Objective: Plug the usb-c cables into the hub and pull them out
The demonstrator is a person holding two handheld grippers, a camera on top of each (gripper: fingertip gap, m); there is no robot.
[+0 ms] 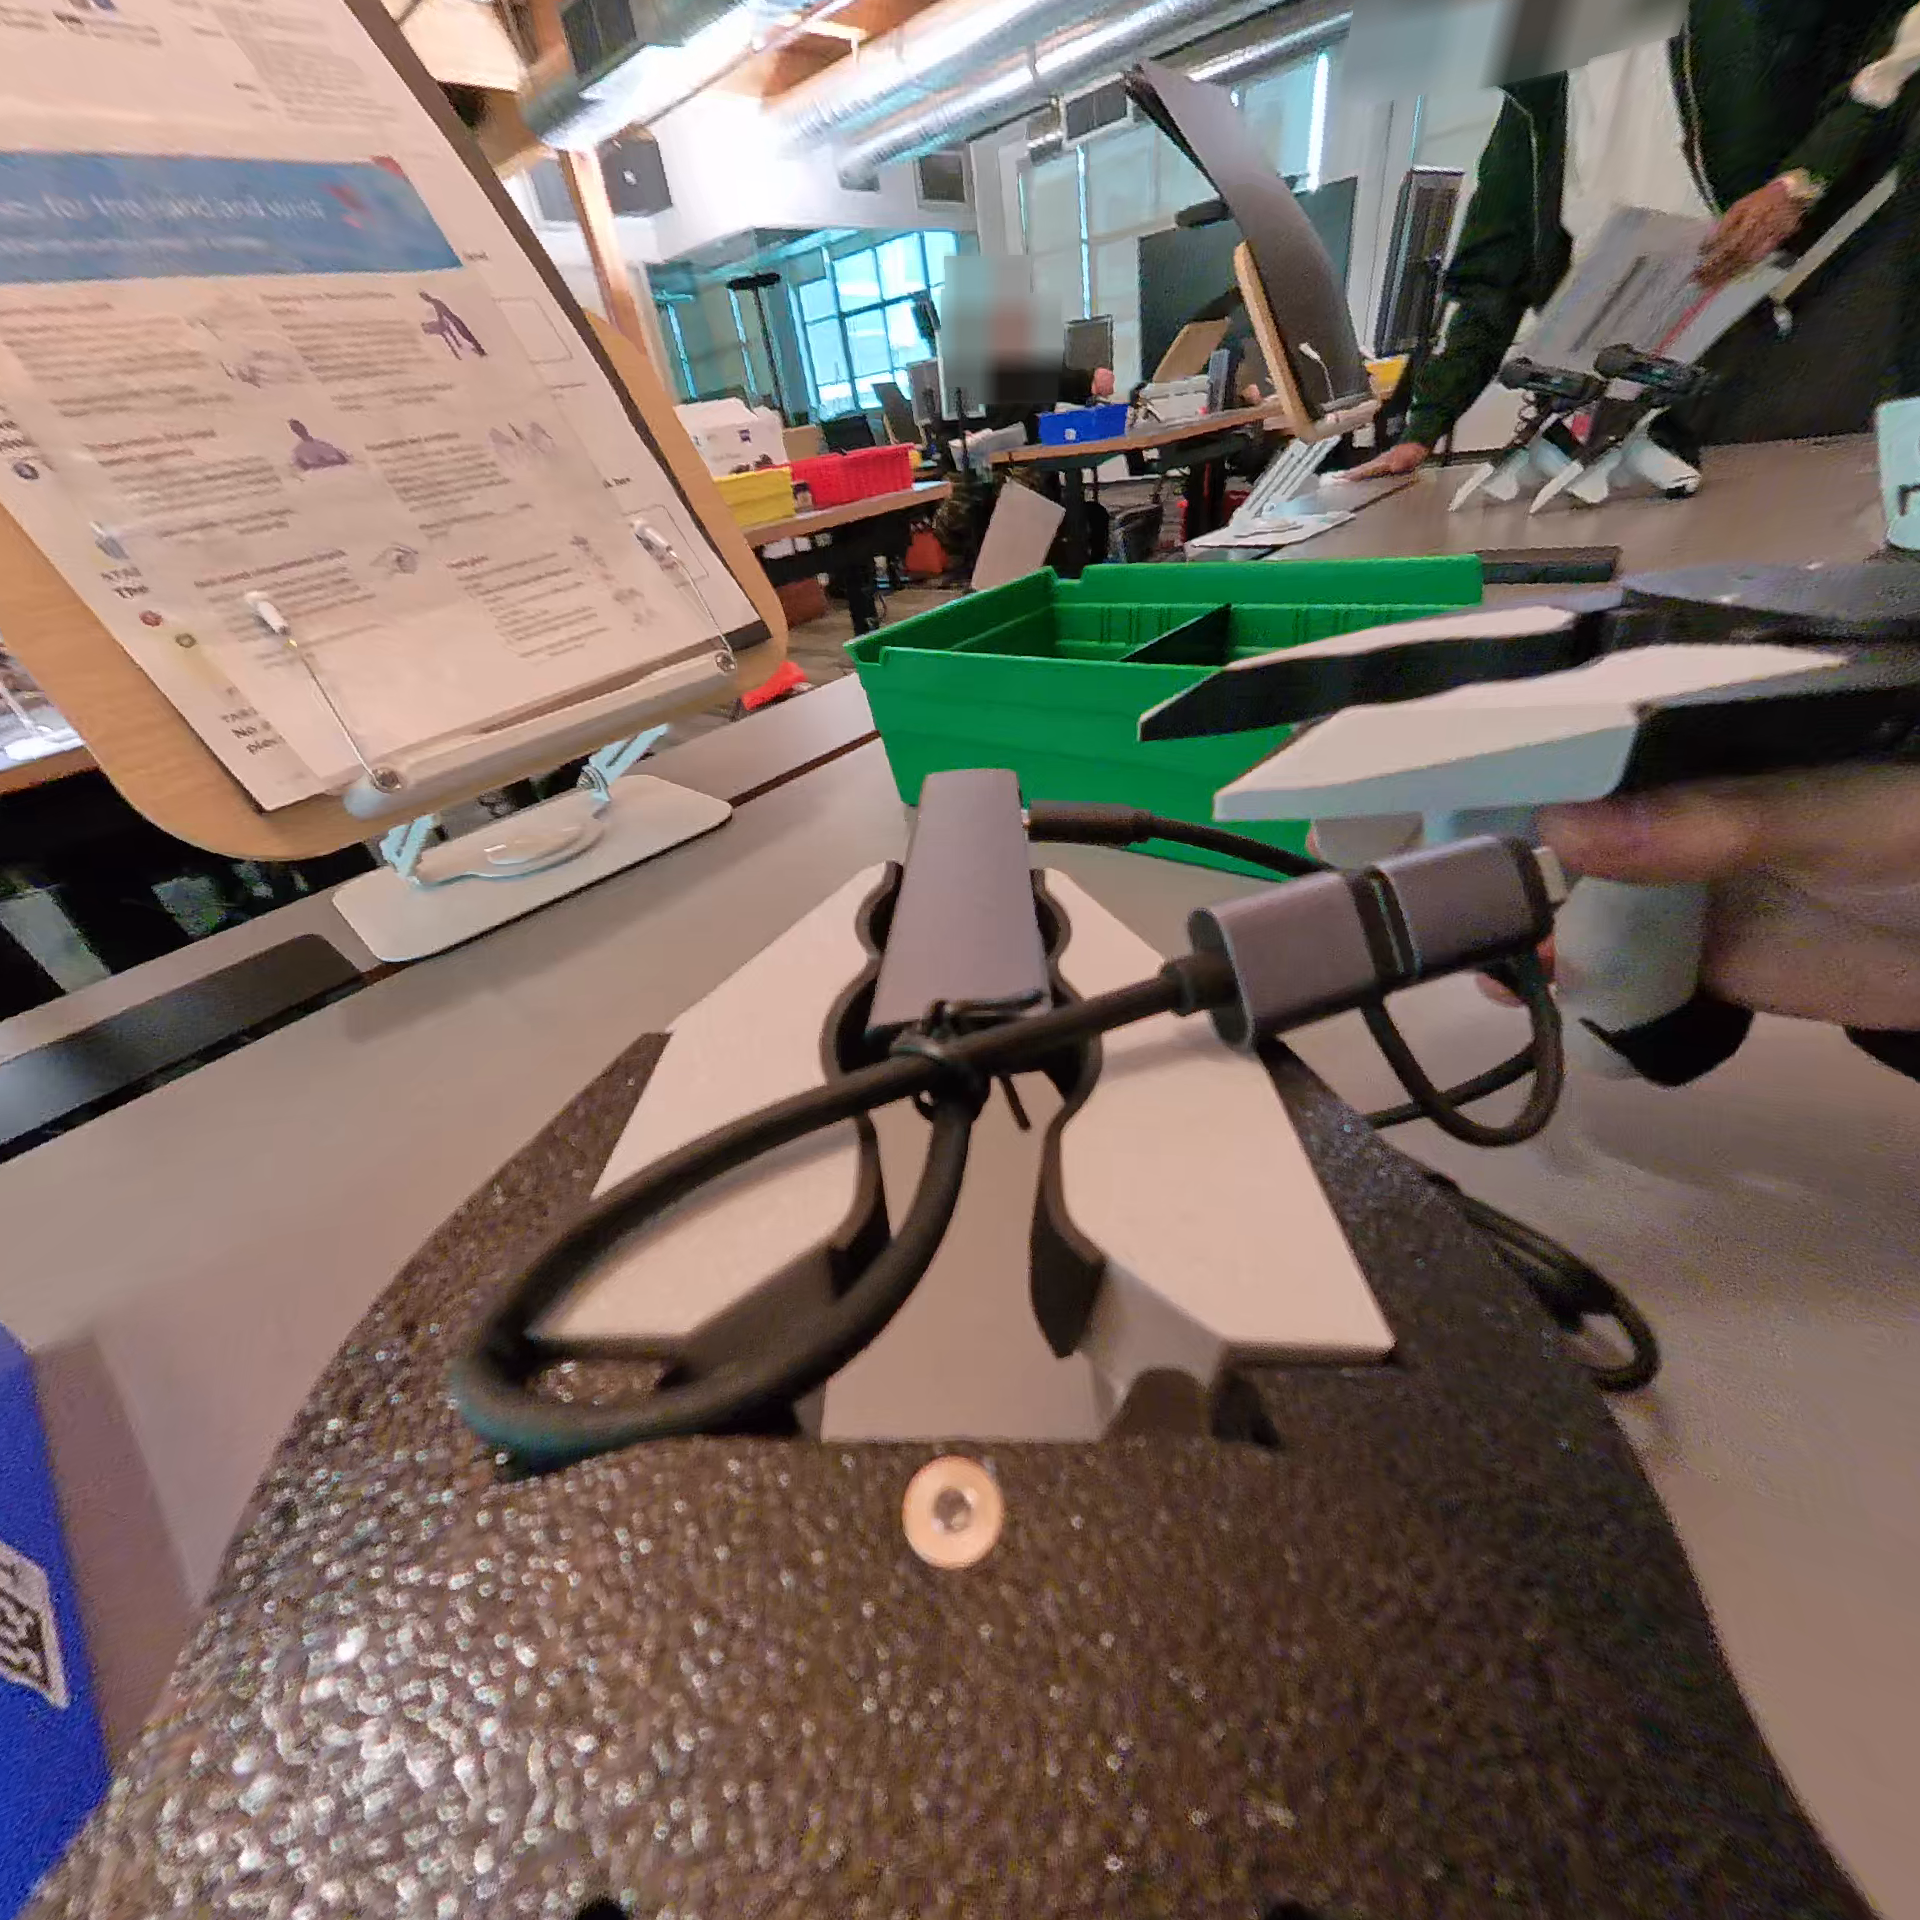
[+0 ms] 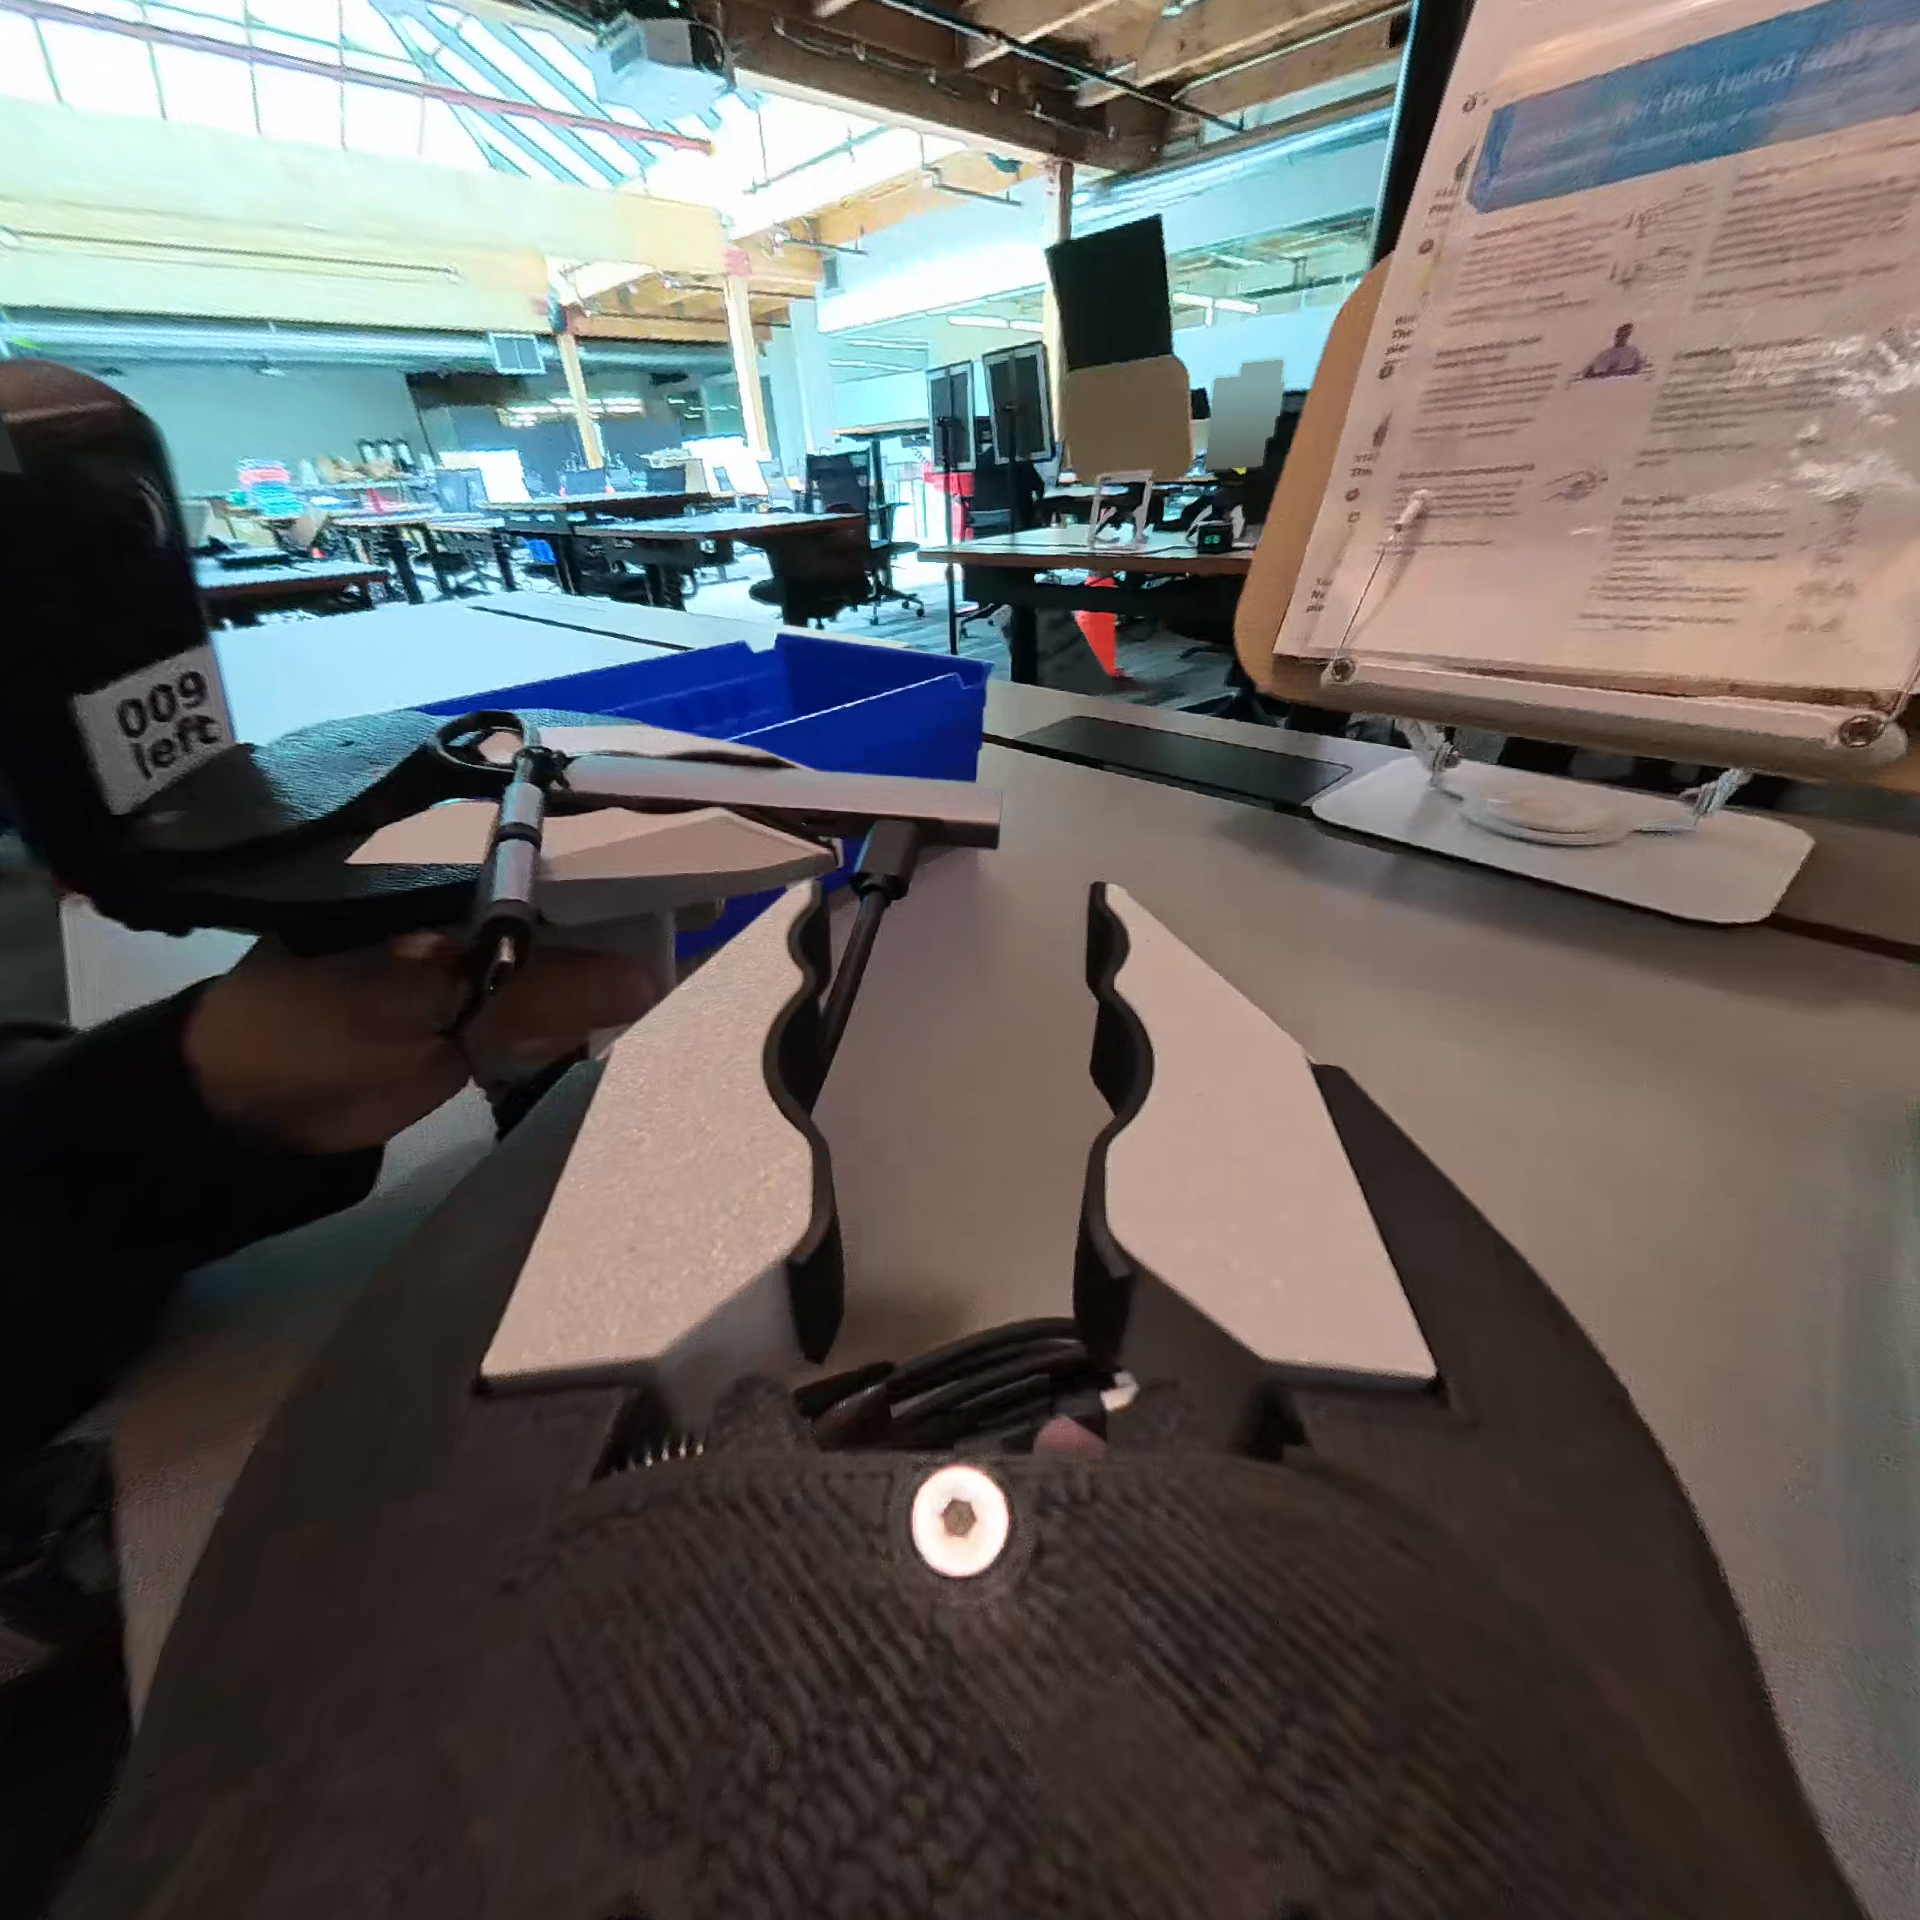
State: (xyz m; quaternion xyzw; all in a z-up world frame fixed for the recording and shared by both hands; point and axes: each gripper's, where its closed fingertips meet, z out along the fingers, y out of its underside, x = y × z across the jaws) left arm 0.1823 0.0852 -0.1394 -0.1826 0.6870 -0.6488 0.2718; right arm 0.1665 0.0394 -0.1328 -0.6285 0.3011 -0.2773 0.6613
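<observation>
The left gripper (image 1: 961, 935) has its jaws clamped on the grey usb hub (image 1: 961, 894), holding it up off the grey table (image 1: 312, 1122) with the long bar poking forward past the fingertips; the hub's own tail cable (image 1: 727, 1143) loops back over the gripper, tied with a little cable tie, and ends in a grey adapter plug (image 1: 1371, 935) dangling off to the right. One black usb-c cable (image 2: 868, 935) looks seated in the hub's side port in the right wrist view. The right gripper (image 2: 956, 1039) has its jaws apart and empty, sitting just beside that plug; the cable runs down past its left finger.

So the step in hand is probably the pull-out. To do it well the right gripper should close on the stiff plug housing, not the soft cord, and draw straight along the port axis with no wiggle; the left should keep a firm squeeze so the hub doesn't slide between the pads. The dangling adapter could snag, so worth keeping clear of it. A green bin (image 1: 1039, 707) sits behind, well out of the way.
</observation>
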